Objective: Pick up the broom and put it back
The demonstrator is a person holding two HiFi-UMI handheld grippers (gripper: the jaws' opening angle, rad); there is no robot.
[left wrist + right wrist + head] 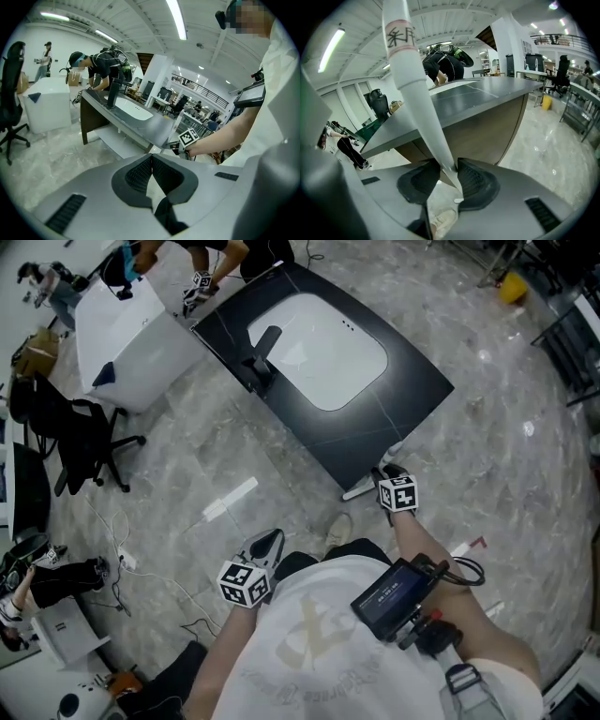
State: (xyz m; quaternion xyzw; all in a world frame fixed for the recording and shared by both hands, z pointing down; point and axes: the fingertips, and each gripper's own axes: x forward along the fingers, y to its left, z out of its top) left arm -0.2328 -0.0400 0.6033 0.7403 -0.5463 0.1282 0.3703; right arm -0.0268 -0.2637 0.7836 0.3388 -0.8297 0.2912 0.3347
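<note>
Your right hand-held gripper (pixel 446 171) is pinching the broom (pixel 417 93) by its white handle. The pole runs straight up out of the narrow throat between the pads, and nothing else is in there with it. The broom is at the near corner of the dark table (pixel 487 101), with its handle crossing in front of the table's edge. A band of red-marked tape (pixel 401 37) circles the handle far up from your grip. The brush end shows in no view, so you cannot tell how much of the broom hangs beyond the jaws. Expect a long, stiff, fairly light pole with most of its weight at the brush. Held at one point, it will want to swing and turn in the pads like a lever. The handle looks smooth and round, so it may slip or roll under a light squeeze. Keep the pinch firm and square across the pole. Taking hold nearer the middle of the length would likely tame the swing. Your left hand-held gripper (pixel 151 171) has its jaws pressed together on nothing and sits well apart from the broom. It is free to steady the handle at a second point if the broom tips. Watch the far end near the table edge as you carry it.
</note>
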